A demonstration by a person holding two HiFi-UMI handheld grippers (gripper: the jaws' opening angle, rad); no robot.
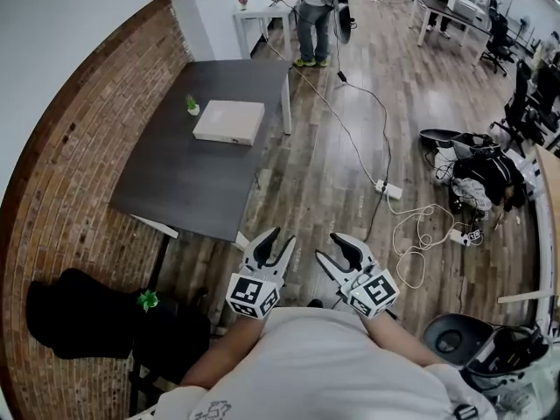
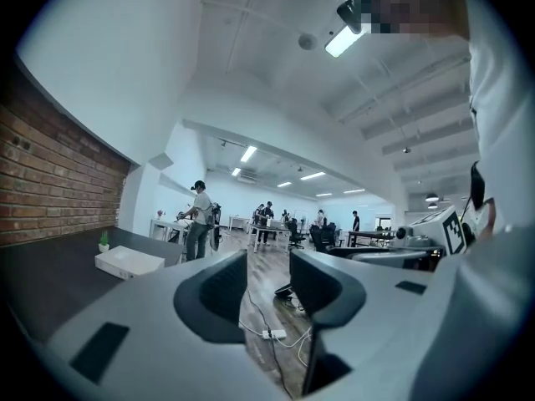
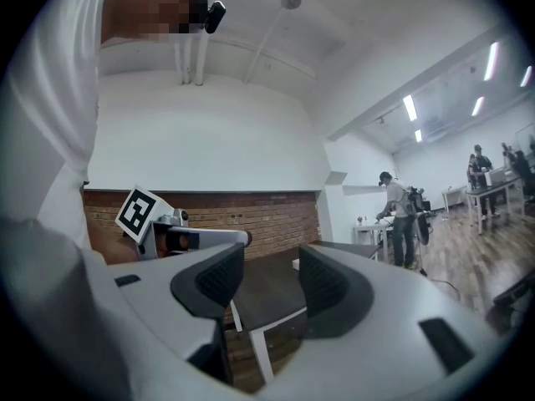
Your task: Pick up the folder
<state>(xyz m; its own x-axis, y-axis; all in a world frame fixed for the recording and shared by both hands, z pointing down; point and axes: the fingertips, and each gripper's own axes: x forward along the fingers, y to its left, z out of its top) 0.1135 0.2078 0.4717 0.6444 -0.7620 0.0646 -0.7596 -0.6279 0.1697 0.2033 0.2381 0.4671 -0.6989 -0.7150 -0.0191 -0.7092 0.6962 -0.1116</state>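
L claw [image 1: 282, 237], R claw [image 1: 327, 245]: both released, nothing between. Folder [image 1: 229, 122] flat on table [image 1: 188, 182], well apart from claws.

A dark grey bench [image 1: 188, 178] on white legs stands by the brick wall [image 1: 79, 138] at the left. Toward its far end lies a white folder [image 1: 229, 122] — a small potted plant [image 1: 192, 105] stands just left of it.

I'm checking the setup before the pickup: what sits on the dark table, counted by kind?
White folder: 1
Small potted plant: 1
Total on the dark table: 2
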